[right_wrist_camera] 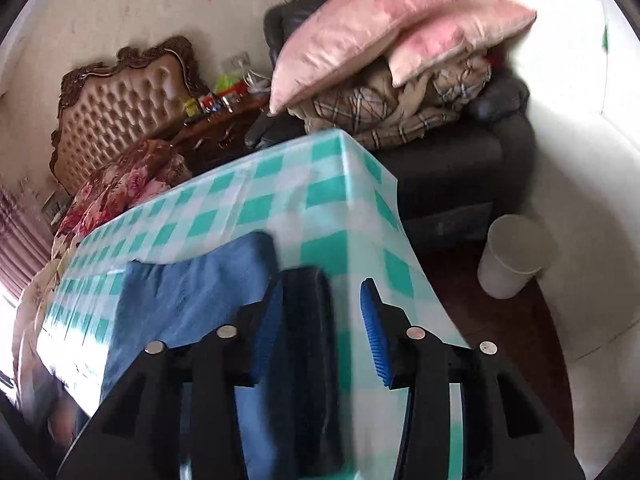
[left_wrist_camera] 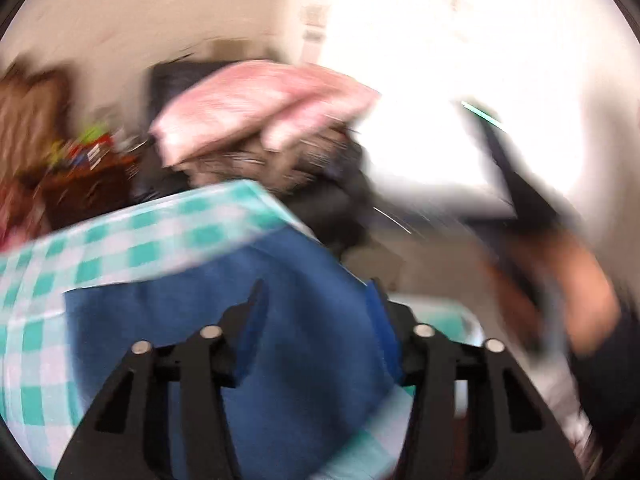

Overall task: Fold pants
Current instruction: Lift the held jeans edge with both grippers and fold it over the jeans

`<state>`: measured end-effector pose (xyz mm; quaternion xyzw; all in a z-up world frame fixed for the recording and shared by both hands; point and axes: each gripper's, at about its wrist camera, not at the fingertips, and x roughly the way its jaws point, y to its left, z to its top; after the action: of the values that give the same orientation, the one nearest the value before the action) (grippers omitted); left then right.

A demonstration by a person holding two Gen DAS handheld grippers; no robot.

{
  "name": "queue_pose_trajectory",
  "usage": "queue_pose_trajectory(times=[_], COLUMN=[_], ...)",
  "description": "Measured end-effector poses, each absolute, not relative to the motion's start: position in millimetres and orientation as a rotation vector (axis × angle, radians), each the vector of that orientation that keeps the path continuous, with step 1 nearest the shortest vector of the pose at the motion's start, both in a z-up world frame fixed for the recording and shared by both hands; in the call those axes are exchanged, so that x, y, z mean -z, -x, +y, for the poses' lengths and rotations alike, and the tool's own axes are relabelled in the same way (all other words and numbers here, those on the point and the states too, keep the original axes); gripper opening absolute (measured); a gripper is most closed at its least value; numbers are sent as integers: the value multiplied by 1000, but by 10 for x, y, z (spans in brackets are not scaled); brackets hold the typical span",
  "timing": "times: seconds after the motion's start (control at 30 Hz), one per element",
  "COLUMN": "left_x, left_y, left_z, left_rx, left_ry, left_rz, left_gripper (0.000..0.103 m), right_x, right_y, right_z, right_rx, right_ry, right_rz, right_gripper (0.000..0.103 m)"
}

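Observation:
The blue pants (right_wrist_camera: 192, 296) lie folded on the table with the green-and-white checked cloth (right_wrist_camera: 288, 192). In the right wrist view a darker edge of the pants (right_wrist_camera: 304, 344) runs between the fingers of my right gripper (right_wrist_camera: 320, 300), whose jaws stand apart and do not clamp it. In the blurred left wrist view the pants (left_wrist_camera: 304, 320) fill the gap between the fingers of my left gripper (left_wrist_camera: 316, 300), whose jaws stand apart above the cloth. The other hand and its gripper (left_wrist_camera: 536, 240) show as a blur at the right.
A dark armchair (right_wrist_camera: 460, 168) behind the table holds pink pillows (right_wrist_camera: 380, 28) and a plaid blanket (right_wrist_camera: 392, 108). A grey bin (right_wrist_camera: 516, 256) stands on the floor right of the table. A tufted headboard (right_wrist_camera: 116, 104) and a cluttered nightstand (right_wrist_camera: 224, 120) stand at the left.

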<state>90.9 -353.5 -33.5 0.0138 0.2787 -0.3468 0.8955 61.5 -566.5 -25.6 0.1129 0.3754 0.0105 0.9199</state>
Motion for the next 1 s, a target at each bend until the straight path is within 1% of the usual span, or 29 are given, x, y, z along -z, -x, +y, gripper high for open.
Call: queue_pose_trajectory(times=[0.07,0.13,0.17,0.2,0.23,0.27,0.3,0.37,0.43,0.5,0.53,0.57,0.63,0.7,0.73,0.77,0.8,0.83,0.93,0.97,1.0], left_x=[323,439,527,618,691,860,935,1030,954,808,839,883,1013,902,811,708,663,655,963,1068,1063], left_y=[-1362,-1838,-2024,-2194,-2288,-2430,-2443,-2401,-2393,-2260,-2206,-2190,-2240,-2230,-2176,-2081,-1998,-1888,-1774,-1758,-1712], left_z=[-3591,-3789,-3957,-4141,-4242,-4406,-4486,-4561,-4504,-4445,-4496,-4595,-4692,-4599,-4514,-4396,-4310,-4183,-4115,-4144,-4133], left_rx=[714,814,837,825,830,838,824,807,796,844,854,850,843,829,830,846,846,823,801,794,793], left_ry=[-13,12,-11,-45,-60,-97,-122,-150,-109,-80,-114,-156,-191,-142,-115,-93,-86,-79,-123,-162,-177], left_rz=[622,732,783,809,840,923,950,934,926,858,841,859,893,898,872,838,823,830,952,952,921], left_gripper=[19,18,16,16,16,16,16,16,16,16,16,18,19,20,20,24,31,32,35,35,36], right_x=[315,501,628,808,922,976,1006,1004,997,994,989,987,981,974,973,977,976,975,970,964,958], right_y=[-514,-511,-542,-580,-577,-562,-542,-546,-578,-573,-562,-560,-561,-561,-554,-545,-536,-528,-522,-512,-528], right_z=[-5369,-5142,-5122,-5157,-5205,-5228,-5232,-5227,-5231,-5194,-5163,-5150,-5124,-5127,-5130,-5132,-5129,-5125,-5096,-5073,-5065], right_rx=[-14,52,90,129,142,146,155,167,178,187,193,200,216,218,220,222,225,228,243,247,251], right_ry=[-156,-76,-70,-104,-155,-180,-182,-186,-189,-170,-162,-156,-137,-141,-142,-142,-144,-144,-132,-124,-115], right_rz=[766,800,837,894,921,925,908,909,919,921,920,918,921,920,920,916,912,911,911,914,917], right_gripper=[36,32,26,23,23,23,23,23,23,24,24,24,24,24,24,24,24,24,24,24,24])
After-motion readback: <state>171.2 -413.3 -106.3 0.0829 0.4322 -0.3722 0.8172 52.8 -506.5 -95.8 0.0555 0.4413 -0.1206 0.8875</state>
